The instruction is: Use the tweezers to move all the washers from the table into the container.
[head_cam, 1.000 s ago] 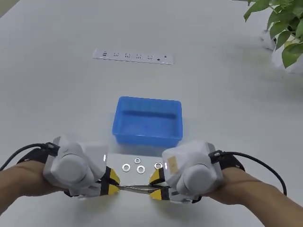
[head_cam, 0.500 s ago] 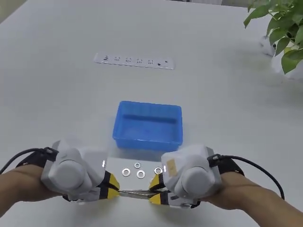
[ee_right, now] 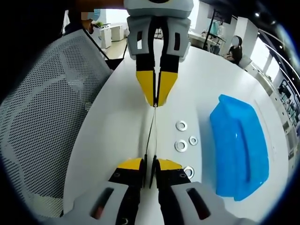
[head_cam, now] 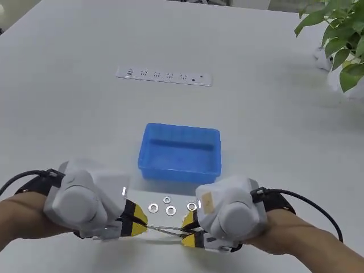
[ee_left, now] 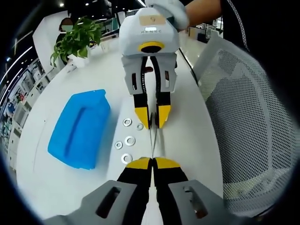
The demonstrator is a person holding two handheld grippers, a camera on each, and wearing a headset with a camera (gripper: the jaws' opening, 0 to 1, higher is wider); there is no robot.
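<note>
Both grippers are clamped on the tweezers. The left gripper [ee_left: 153,162] has its yellow-tipped jaws pressed together on one end of the tweezers [ee_left: 152,139]. The right gripper [ee_right: 150,164] grips the other end, its jaws drawn in against the two thin metal arms. The two grippers face each other nose to nose, with the tweezers spanning the short gap between them just above the table [head_cam: 273,125].

Location of task items: in the head view, four washers [head_cam: 170,211] lie loose on the table at lower centre, just beyond the tweezers and between the two grippers. The container [head_cam: 179,168], a blue rectangular tray, sits just past the washers at frame centre. No washer can be seen inside it.

Compared with one second ago: the grip of each gripper on the tweezers is unchanged, and the spacing between the grippers is about the same. The washers keep the same arrangement and the same position relative to the container. The whole scene sits slightly lower in the frame, which is a camera shift.

Also noted: a white power strip [head_cam: 164,75] at upper centre and a green plant [head_cam: 338,34] at upper right.
</note>
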